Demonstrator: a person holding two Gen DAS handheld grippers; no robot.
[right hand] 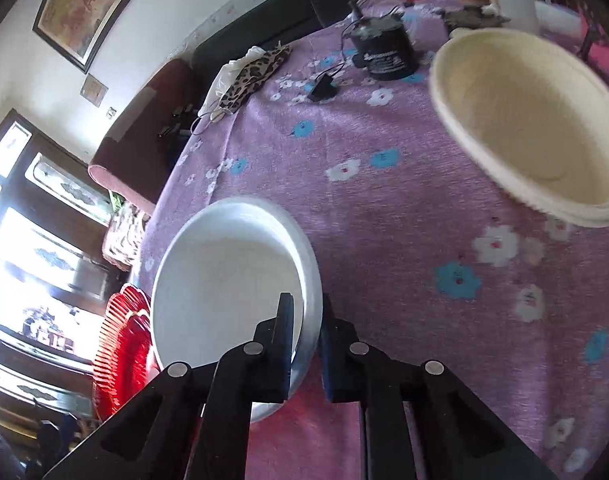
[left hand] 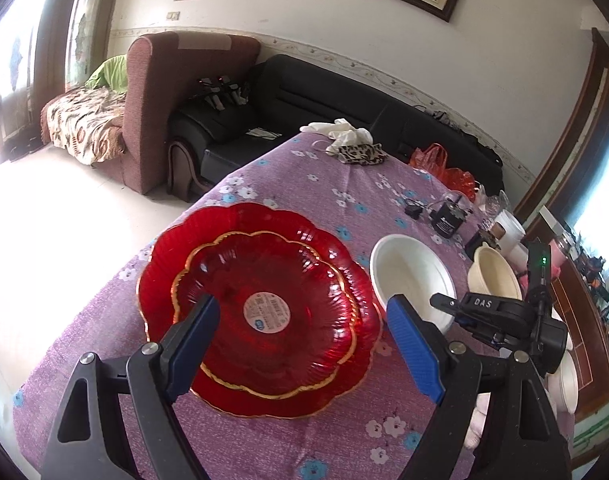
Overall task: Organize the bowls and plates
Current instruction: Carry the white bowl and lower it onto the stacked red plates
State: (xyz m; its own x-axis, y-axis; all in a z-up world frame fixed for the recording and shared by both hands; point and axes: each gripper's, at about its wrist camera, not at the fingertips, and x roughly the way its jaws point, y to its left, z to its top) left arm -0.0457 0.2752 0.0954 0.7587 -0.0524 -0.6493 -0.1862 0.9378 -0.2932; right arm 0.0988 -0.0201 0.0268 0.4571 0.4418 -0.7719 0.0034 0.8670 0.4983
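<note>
Two red scalloped glass plates lie stacked on the purple flowered tablecloth, a smaller gold-rimmed plate (left hand: 264,312) on a larger one (left hand: 164,272). My left gripper (left hand: 300,316) is open just above them, holding nothing. A white bowl (left hand: 408,276) sits to their right. My right gripper (right hand: 306,320) is shut on the near rim of the white bowl (right hand: 224,264), one finger inside and one outside. A cream bowl (right hand: 524,128) stands further right on the table, and it also shows in the left wrist view (left hand: 494,276). The red plates (right hand: 124,352) show at the left edge of the right wrist view.
At the table's far side lie a black round device with a cable (right hand: 384,52), a leopard-print cloth (left hand: 362,154), white gloves (left hand: 340,130), a red plastic bag (left hand: 440,164) and white cups (left hand: 510,228). More white bowls (left hand: 564,384) stand at the right edge. Sofas stand beyond the table.
</note>
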